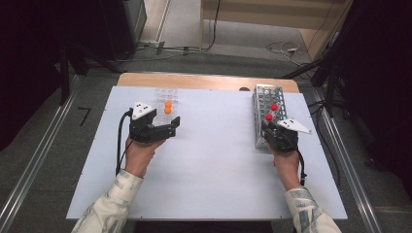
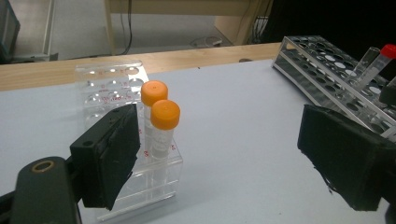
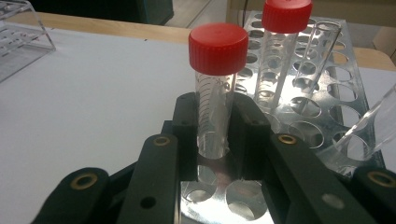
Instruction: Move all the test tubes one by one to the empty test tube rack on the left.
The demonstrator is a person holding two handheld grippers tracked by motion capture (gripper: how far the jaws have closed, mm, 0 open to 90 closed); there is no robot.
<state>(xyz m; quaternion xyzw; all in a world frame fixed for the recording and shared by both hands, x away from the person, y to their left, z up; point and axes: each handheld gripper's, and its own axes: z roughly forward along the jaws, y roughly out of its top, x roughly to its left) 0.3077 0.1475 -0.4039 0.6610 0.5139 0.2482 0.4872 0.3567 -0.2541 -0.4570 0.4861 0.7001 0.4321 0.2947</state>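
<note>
My left tool sits level, aimed toward the right side of the high view, its two black jaws spread wide apart with nothing pressed between the pads. My left hand wraps the tool's body from below, forearm coming up from the near edge in a pale patterned sleeve. My right tool points away from me, jaws drawn close together. My right hand grips it from behind, wrist straight.

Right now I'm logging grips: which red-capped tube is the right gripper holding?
The nearer red-capped tube, clamped in the right gripper; the farther one stands free.
</note>
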